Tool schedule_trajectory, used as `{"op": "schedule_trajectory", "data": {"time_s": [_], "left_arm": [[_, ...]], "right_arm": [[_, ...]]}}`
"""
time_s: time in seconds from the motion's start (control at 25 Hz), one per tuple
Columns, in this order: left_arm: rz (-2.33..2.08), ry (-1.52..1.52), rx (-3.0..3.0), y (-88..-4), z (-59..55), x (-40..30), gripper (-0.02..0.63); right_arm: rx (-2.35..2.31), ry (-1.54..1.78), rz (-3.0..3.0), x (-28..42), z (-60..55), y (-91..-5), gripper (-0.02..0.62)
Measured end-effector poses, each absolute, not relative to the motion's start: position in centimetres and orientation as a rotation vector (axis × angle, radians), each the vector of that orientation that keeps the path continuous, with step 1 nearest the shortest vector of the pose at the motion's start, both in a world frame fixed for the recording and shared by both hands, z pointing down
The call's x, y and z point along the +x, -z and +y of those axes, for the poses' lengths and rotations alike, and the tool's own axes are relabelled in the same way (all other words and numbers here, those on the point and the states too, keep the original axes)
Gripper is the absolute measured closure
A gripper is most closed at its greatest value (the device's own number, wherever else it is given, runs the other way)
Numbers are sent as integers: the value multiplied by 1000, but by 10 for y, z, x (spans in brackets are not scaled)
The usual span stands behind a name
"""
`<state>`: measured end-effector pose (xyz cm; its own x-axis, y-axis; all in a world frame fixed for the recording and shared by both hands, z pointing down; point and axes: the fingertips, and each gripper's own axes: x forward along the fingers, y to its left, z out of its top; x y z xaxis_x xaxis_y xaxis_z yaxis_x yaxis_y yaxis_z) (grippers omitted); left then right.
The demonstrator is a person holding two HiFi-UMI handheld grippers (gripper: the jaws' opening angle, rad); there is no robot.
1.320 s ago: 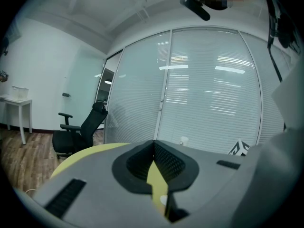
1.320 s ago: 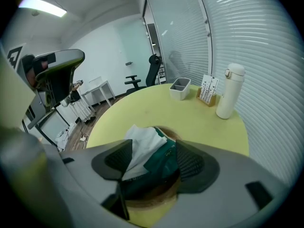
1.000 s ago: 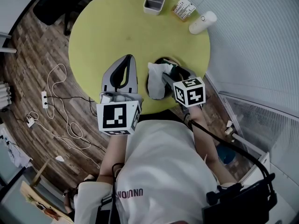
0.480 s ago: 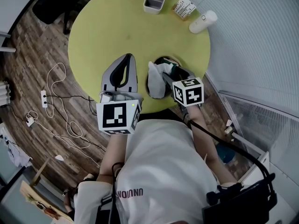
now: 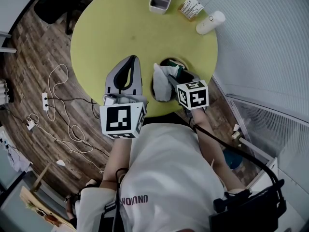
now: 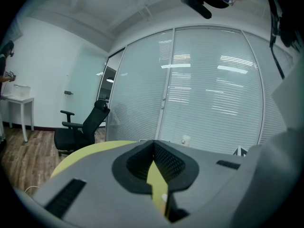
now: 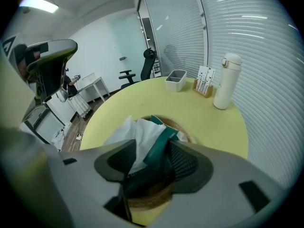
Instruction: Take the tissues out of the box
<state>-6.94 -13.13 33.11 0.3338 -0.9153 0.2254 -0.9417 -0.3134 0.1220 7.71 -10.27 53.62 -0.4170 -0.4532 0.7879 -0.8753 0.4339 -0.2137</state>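
A green tissue pack point(image 7: 160, 144) with a white tissue point(image 7: 135, 133) sticking up out of it sits in a round brown holder point(image 7: 149, 194) near the table's front edge. In the head view the tissue point(image 5: 161, 80) stands just left of my right gripper point(image 5: 179, 76). The right gripper point(image 7: 153, 158) straddles the pack, and its jaws are closing with pack and tissue between the pads. My left gripper point(image 5: 132, 60) rests over the yellow table point(image 5: 116, 28) to the left of the pack. Its tips point(image 6: 153, 144) meet, shut on nothing.
At the table's far side stand a grey bin point(image 5: 160, 0), a small card holder point(image 5: 190, 7) and a white flask point(image 5: 209, 22). A glass wall with blinds runs along the right. An office chair point(image 5: 58, 4) and cables point(image 5: 63, 110) are on the wooden floor to the left.
My right gripper has edged slightly left toward the tissue pack. The left gripper and the tissue stay where they were.
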Motion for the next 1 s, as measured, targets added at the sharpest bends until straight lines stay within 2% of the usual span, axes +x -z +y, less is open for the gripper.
{"op": "schedule_trajectory", "data": {"time_s": [0.36, 1.0], "left_arm": [[-1678, -174, 2364, -334, -131, -69, 593], [-1654, -194, 2378, -338, -134, -66, 594]], "right_arm": [[1122, -808, -2004, 78, -103, -541, 385], [1180, -803, -1987, 83, -103, -540, 489]]}}
